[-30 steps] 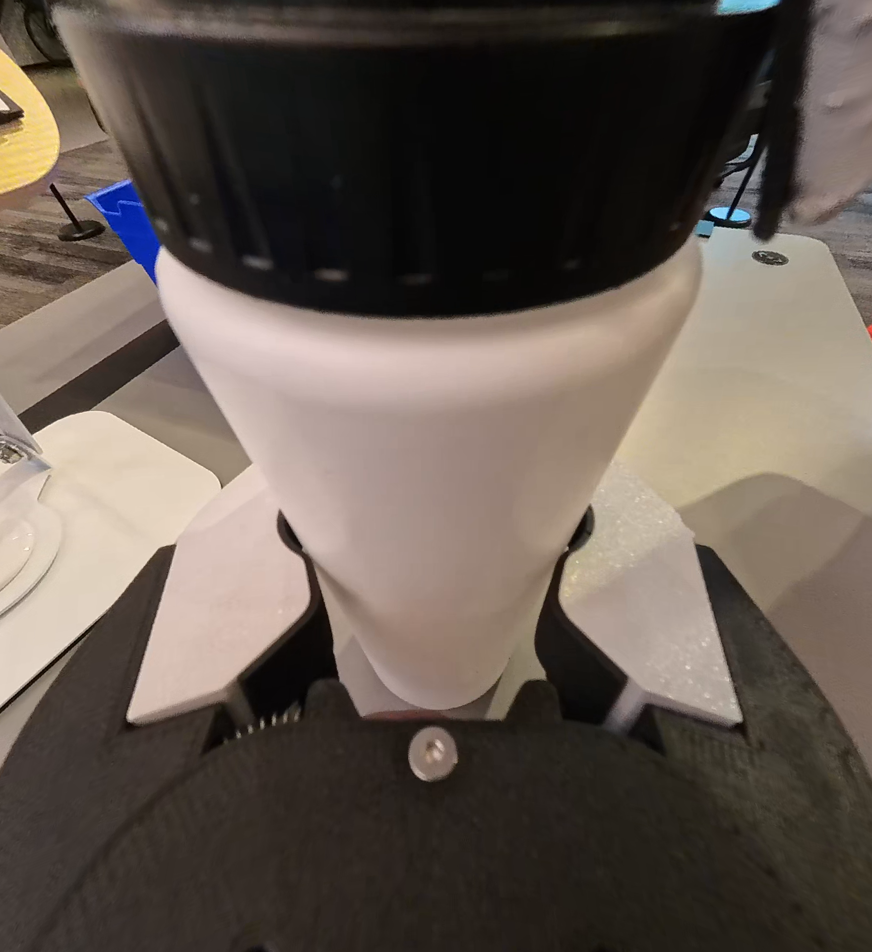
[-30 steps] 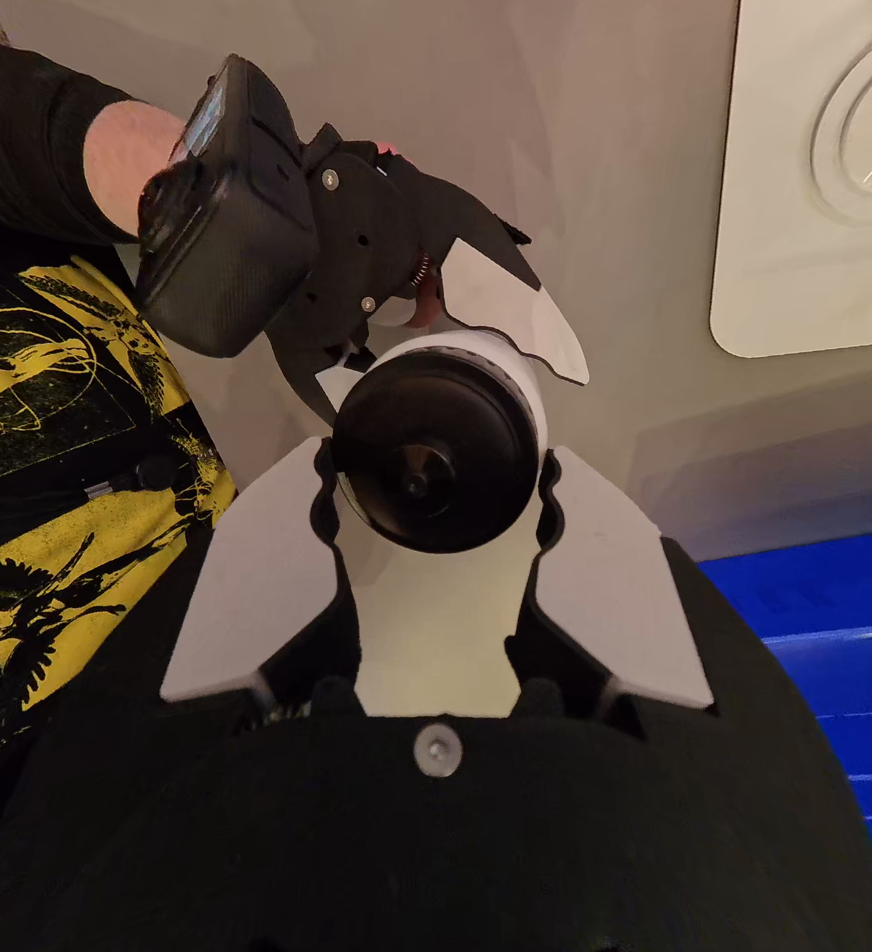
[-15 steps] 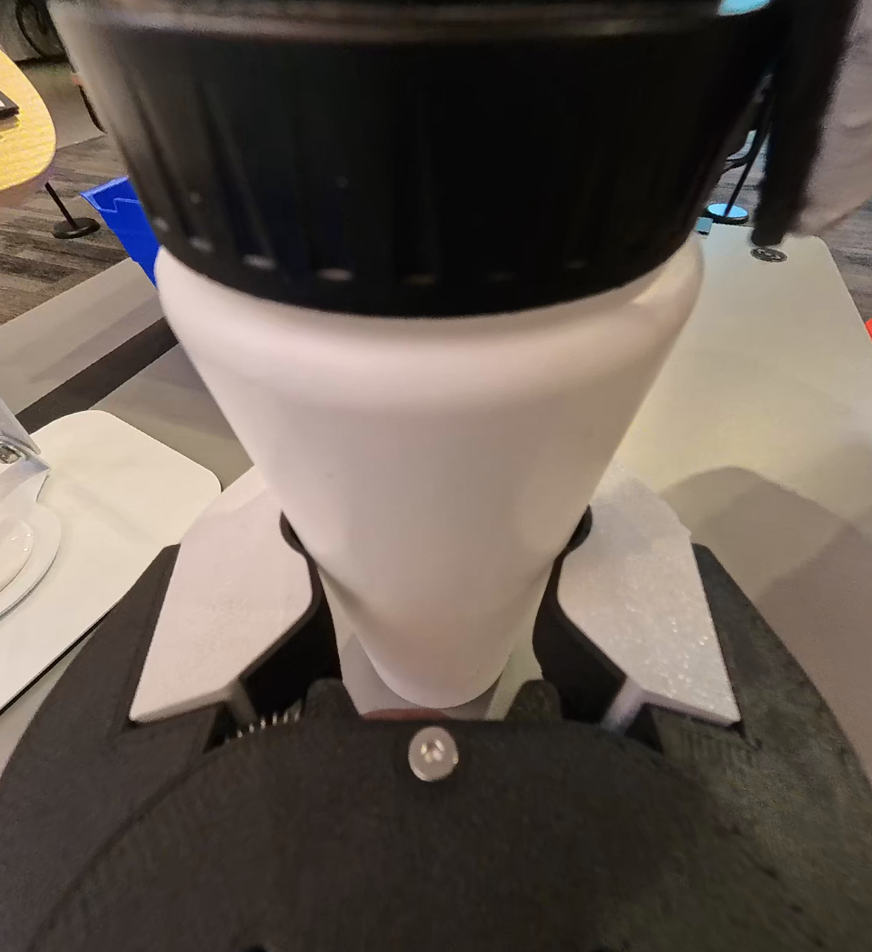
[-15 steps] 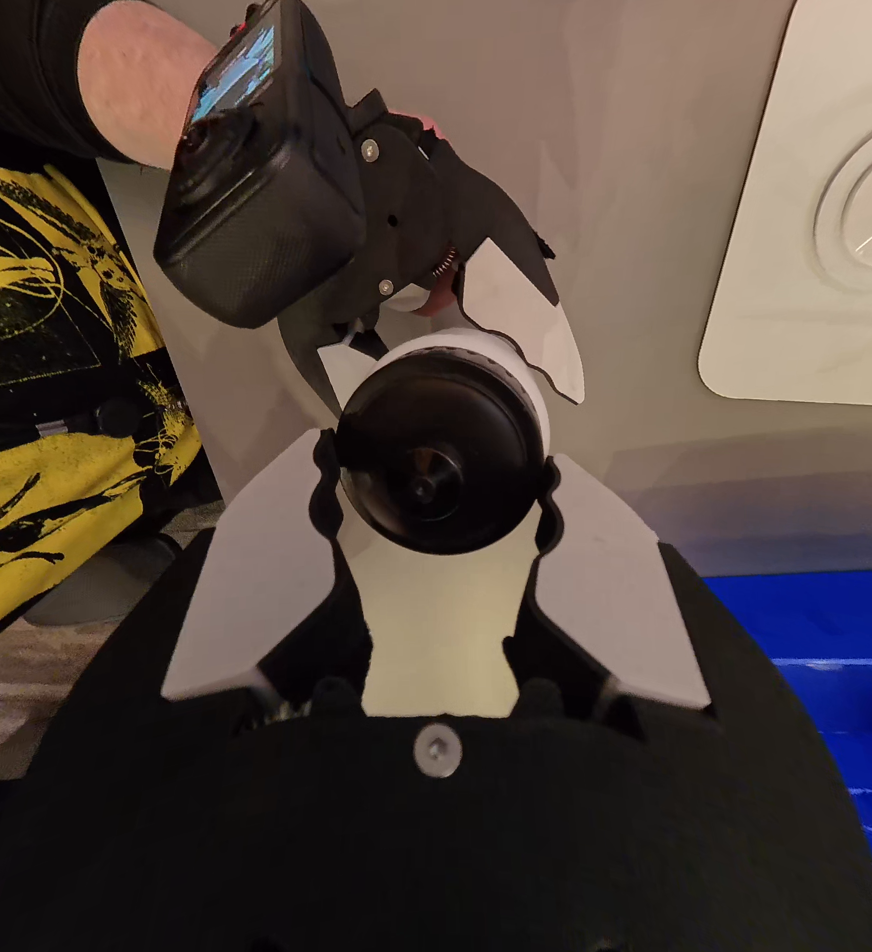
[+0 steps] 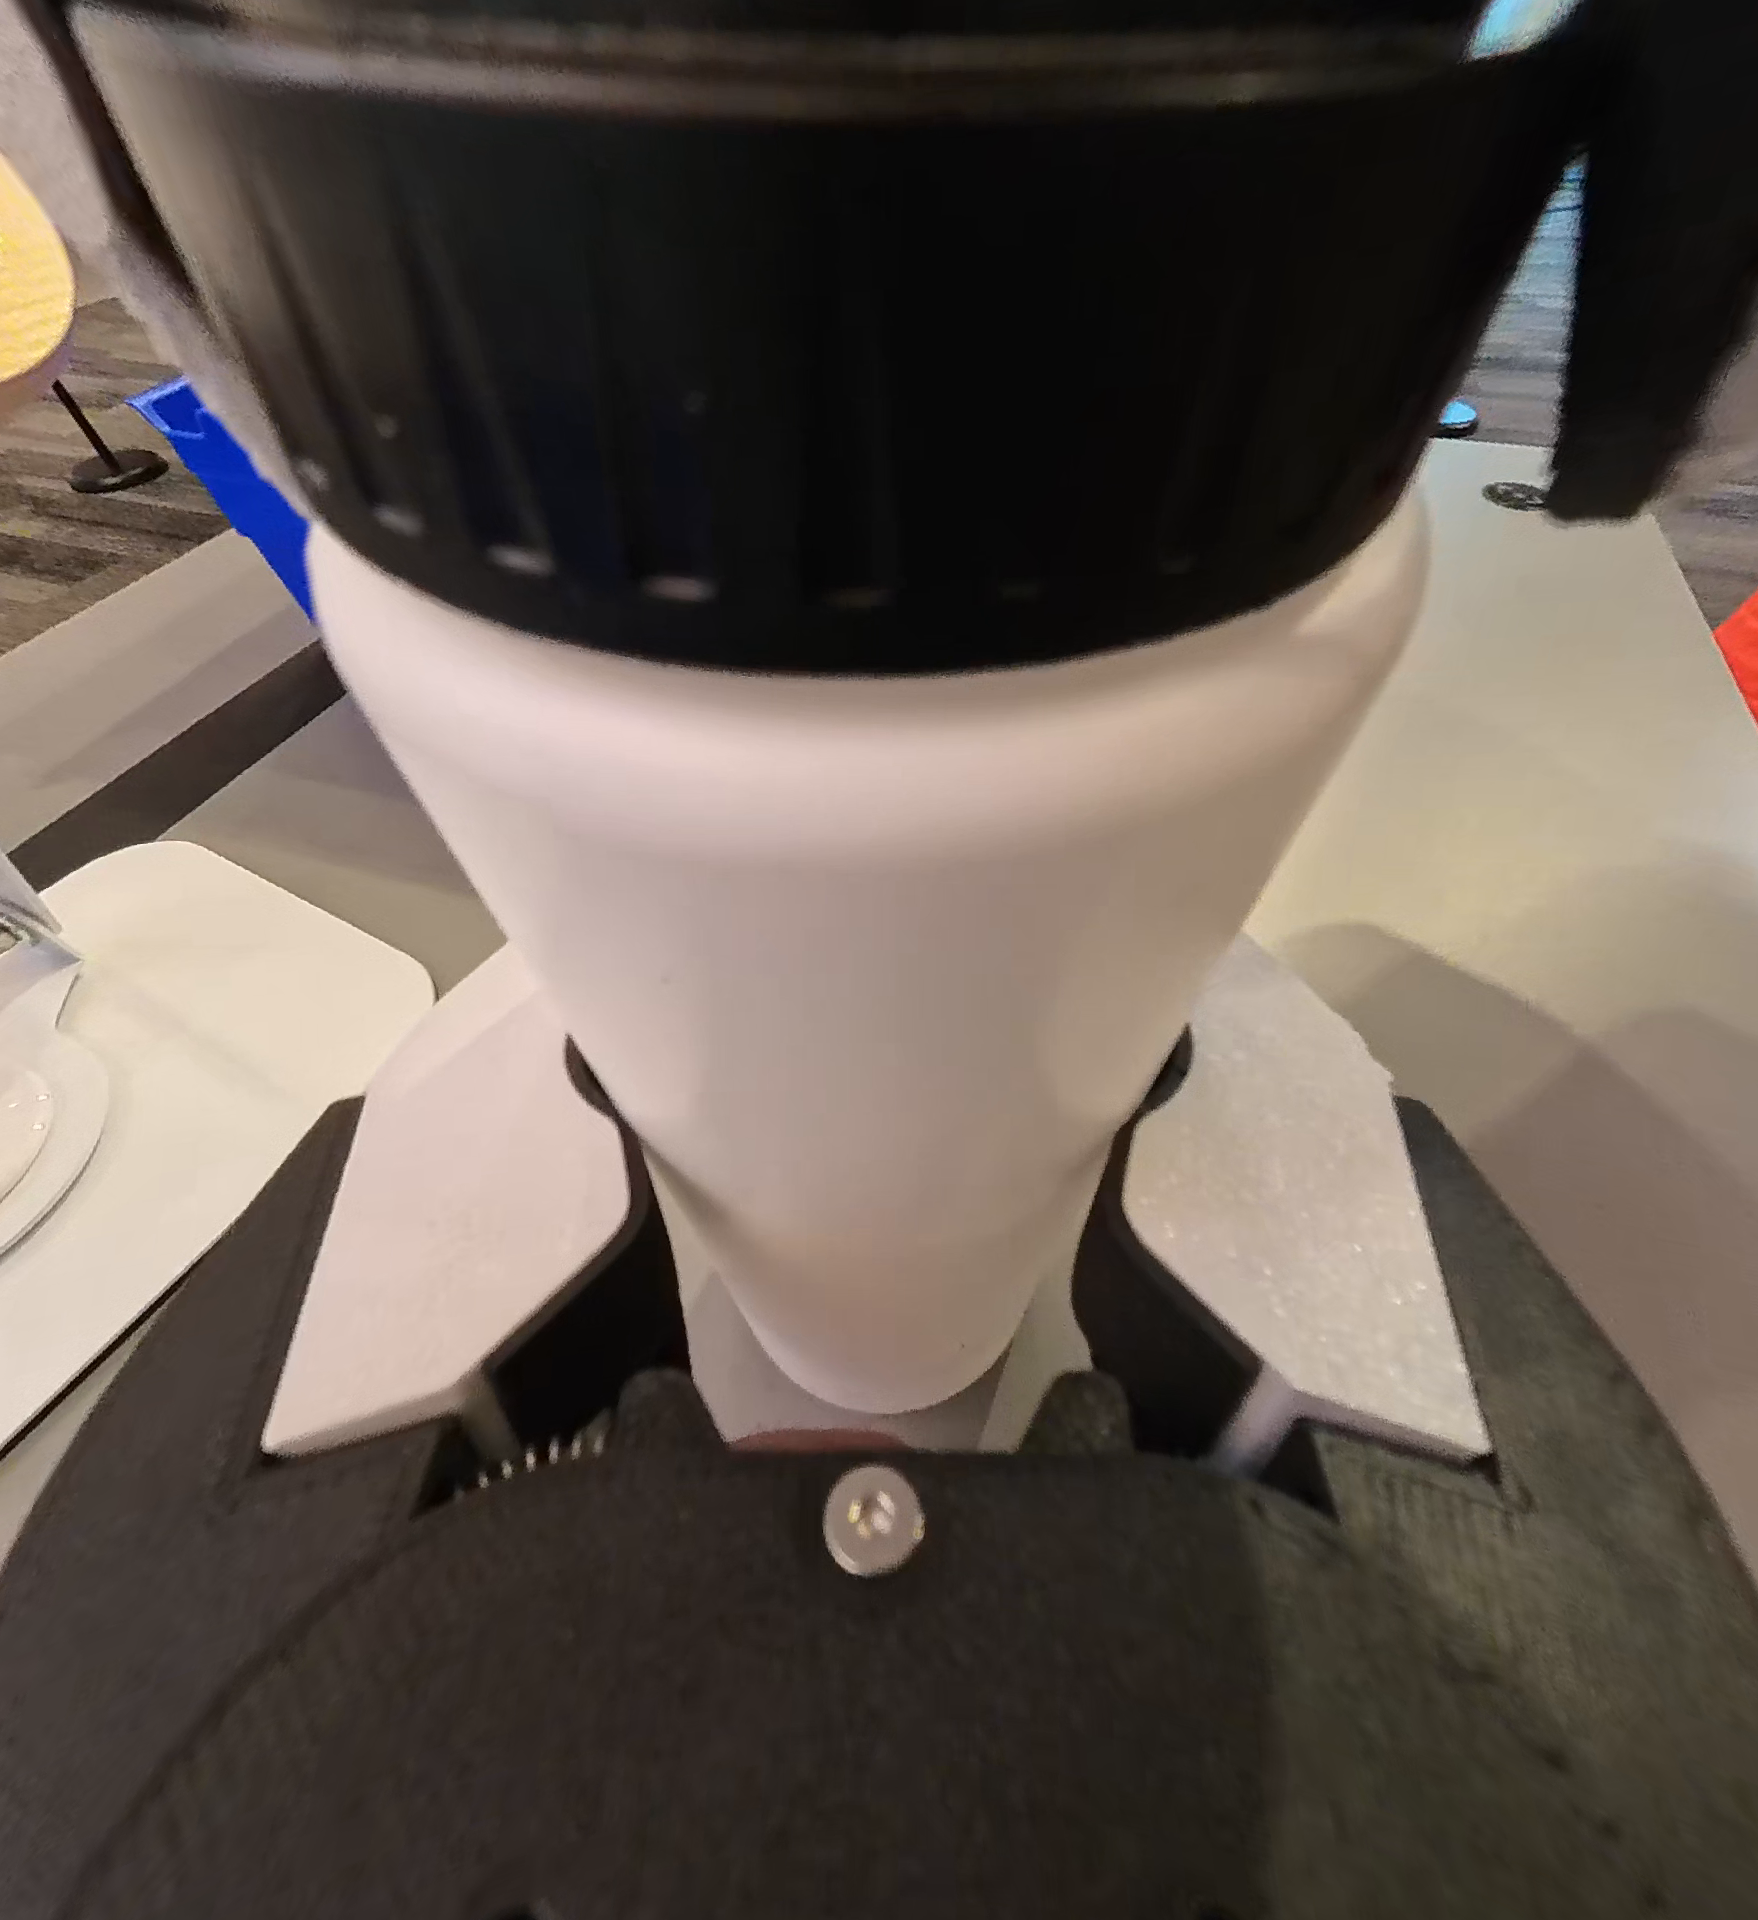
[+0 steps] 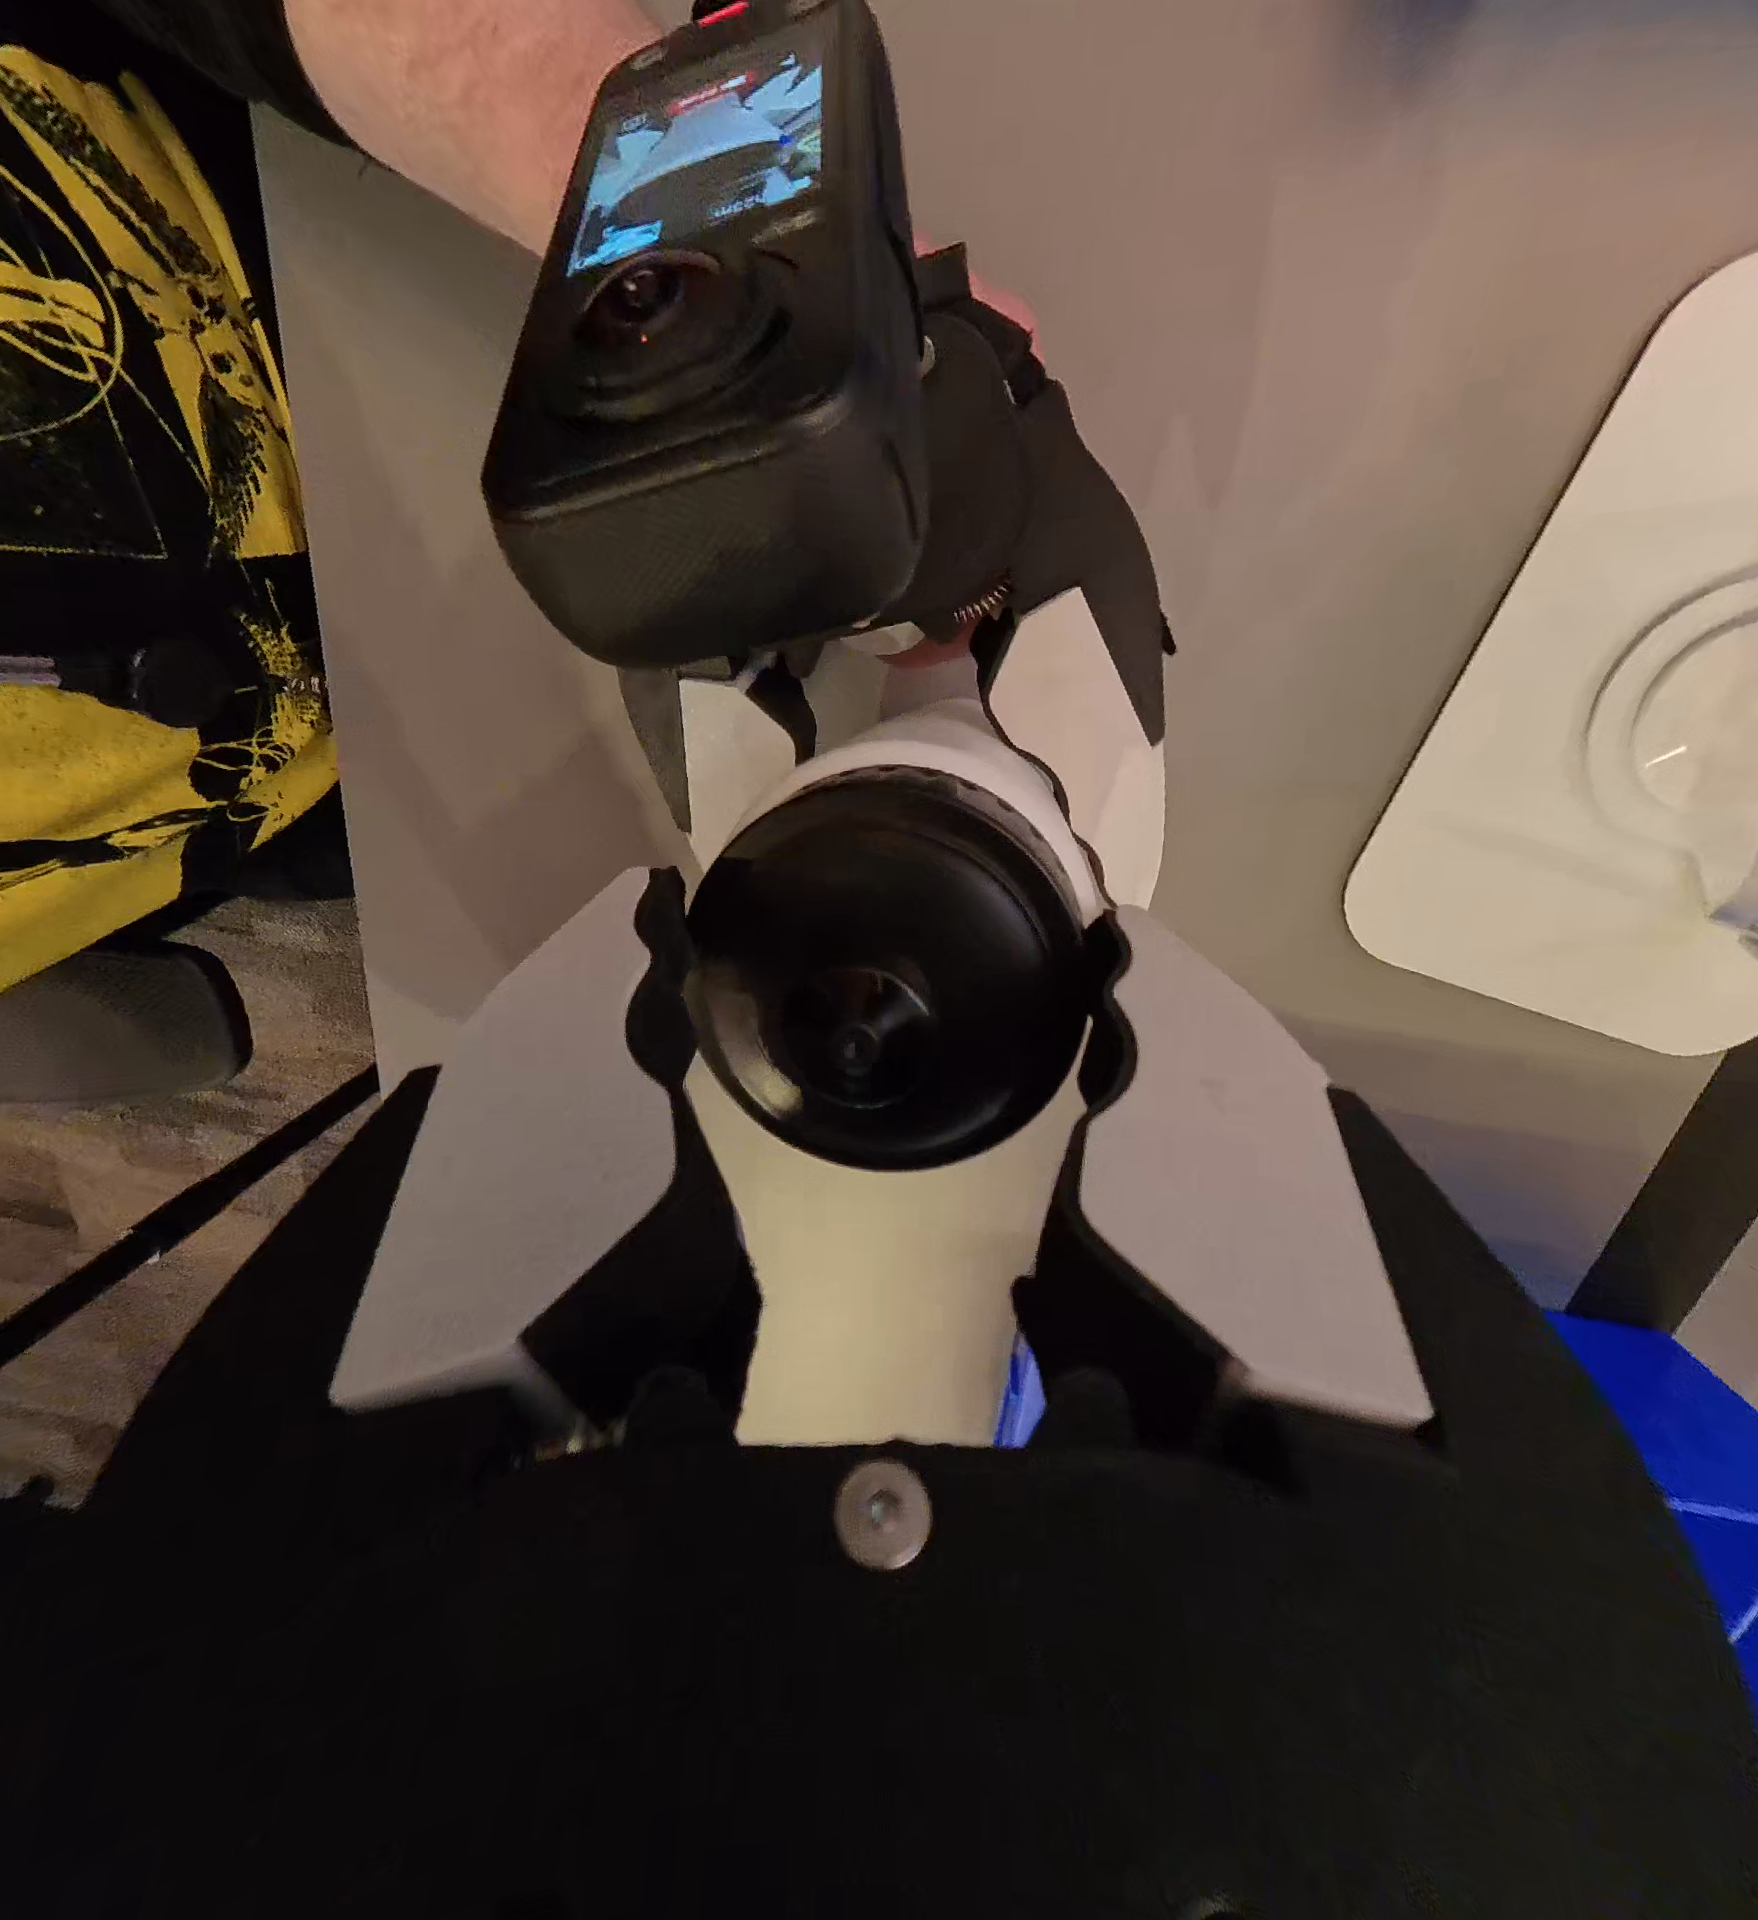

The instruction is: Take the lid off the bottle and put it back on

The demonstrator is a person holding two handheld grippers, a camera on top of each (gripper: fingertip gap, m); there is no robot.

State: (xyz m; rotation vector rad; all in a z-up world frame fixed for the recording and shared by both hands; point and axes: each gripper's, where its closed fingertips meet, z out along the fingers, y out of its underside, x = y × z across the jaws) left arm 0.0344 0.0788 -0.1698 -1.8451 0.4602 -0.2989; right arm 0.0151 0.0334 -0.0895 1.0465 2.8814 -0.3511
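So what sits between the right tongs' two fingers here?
The black lid, seated on the white bottle; both fingers press its ribbed sides in the right wrist view. The left tongs hold the bottle's body beyond.

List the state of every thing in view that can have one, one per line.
bottle: lifted off the table, held by its body.
lid: on the bottle, gripped at its sides.
left gripper: shut on the bottle.
right gripper: shut on the lid.
camera screen: lit.
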